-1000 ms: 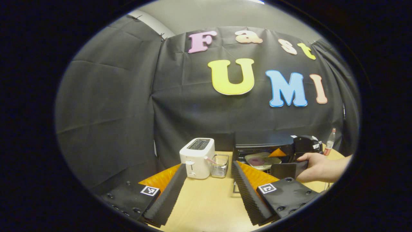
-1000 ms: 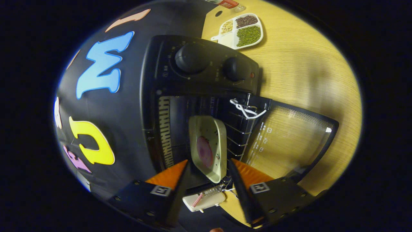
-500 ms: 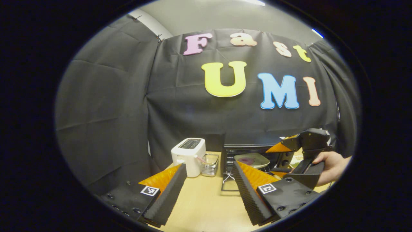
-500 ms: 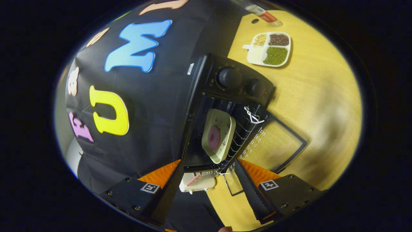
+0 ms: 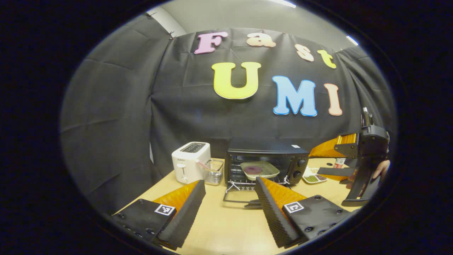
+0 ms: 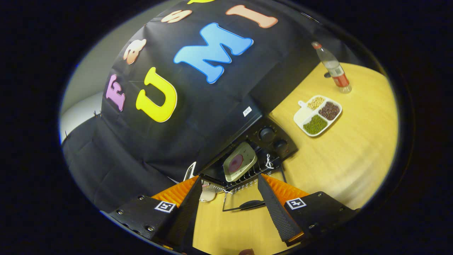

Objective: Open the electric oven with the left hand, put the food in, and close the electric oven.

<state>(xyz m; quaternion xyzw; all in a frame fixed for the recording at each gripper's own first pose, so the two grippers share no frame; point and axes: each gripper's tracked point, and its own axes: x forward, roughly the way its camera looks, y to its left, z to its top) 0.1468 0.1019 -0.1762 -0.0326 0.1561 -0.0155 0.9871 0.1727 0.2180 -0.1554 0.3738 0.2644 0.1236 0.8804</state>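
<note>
Now the oven (image 5: 263, 161) stands open with the plate (image 5: 259, 170) inside, while both grippers (image 5: 229, 203) (image 6: 229, 198) gape wide, empty, before it.

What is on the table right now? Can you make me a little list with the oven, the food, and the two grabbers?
oven: black electric oven, door folded down open
food: plate with a pink piece, on the rack inside the oven
left gripper: open, empty, back from the oven
right gripper: open, empty, raised and tilted
beside oven: white toaster, wire basket, divided dish of beans, bottle
still to do: close the door
</note>
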